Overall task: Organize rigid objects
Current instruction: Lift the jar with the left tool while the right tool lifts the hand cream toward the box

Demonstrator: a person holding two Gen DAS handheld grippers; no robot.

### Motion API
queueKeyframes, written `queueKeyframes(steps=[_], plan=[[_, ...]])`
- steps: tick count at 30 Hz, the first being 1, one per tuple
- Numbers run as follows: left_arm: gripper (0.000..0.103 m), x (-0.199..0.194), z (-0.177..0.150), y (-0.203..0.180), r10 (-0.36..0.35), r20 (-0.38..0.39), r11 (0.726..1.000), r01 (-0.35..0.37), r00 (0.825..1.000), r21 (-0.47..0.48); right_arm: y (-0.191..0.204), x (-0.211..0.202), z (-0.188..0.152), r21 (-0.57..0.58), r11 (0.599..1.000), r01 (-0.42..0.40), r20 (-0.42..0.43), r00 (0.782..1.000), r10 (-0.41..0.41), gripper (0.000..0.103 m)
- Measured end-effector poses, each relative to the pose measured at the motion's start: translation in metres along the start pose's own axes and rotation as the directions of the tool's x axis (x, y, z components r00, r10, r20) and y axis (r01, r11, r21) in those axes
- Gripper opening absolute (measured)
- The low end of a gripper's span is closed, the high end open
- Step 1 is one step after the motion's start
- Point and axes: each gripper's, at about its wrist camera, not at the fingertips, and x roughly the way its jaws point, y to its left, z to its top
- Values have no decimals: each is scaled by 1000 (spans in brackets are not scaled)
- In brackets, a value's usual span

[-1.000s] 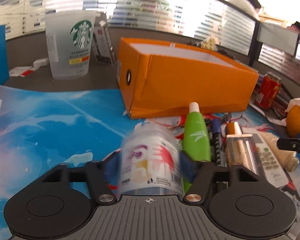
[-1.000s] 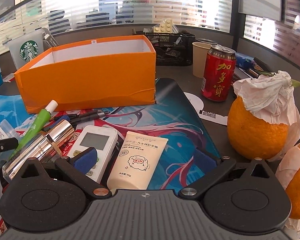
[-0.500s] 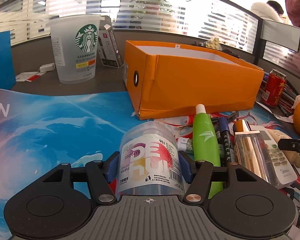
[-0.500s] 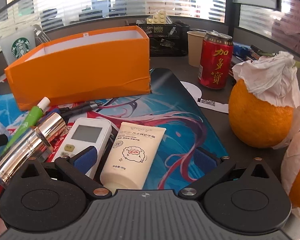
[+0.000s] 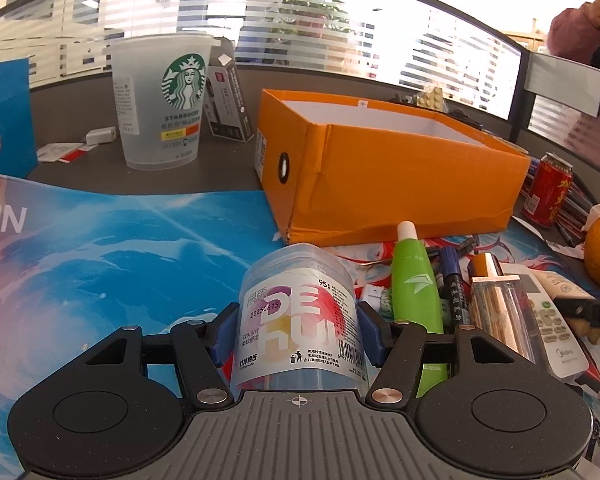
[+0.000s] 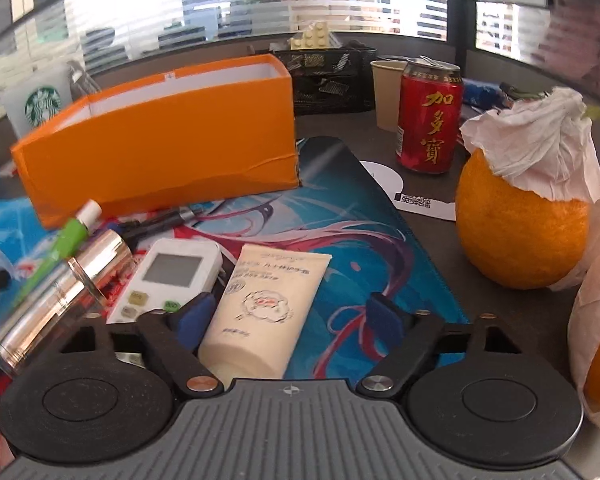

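Left wrist view first: my left gripper (image 5: 298, 330) is clamped on the clear cotton-swab jar (image 5: 300, 320), both blue pads pressed against its sides at lower centre of the frame. A second ago the jar was a blur; now its label reads sharp, so I judge the grip has settled and the jar is ready to travel. The orange box (image 5: 380, 176), open-topped, sits above it at centre right, the likely destination. Right of the jar lie the green tube (image 5: 414, 284), a marker (image 5: 454, 284) and a shiny metallic bottle (image 5: 496, 304).

Right wrist view: my right gripper (image 6: 288, 316) is closing. Its jaws stood at full spread a moment ago, and now the blue pads are drawing in around the cream tube (image 6: 260, 308) lying at lower centre. The left pad (image 6: 192, 320) sits right beside the tube, the right one stands clearly off it, so nothing is gripped yet. The white remote (image 6: 172, 276) lies just left of the tube, close enough that the left finger could catch it. The orange box fills the upper left here; the red can (image 6: 428, 116) and a wrapped orange (image 6: 524, 216) stand off to the right.
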Motion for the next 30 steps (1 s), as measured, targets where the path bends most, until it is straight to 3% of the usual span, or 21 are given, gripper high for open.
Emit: queueKeyframes(steps=[3, 8, 15, 30], plan=[[60, 1, -2, -2, -8, -4, 1000, 8, 1000, 2, 11, -1, -3, -70, 997, 24, 15, 1000, -23, 69], [60, 5, -2, -2, -11, -13, 1000, 11, 1000, -2, 10, 2, -2, -80, 997, -15, 38, 999, 18, 47], [60, 5, 1, 4, -2, -21, 1000, 1, 1000, -29, 1, 1, -1, -63, 996, -61, 44, 997, 64, 46], [59, -11, 19, -9, 30, 47, 999, -31, 998, 36, -6, -14, 8, 0, 983, -182, 58, 982, 182, 46]])
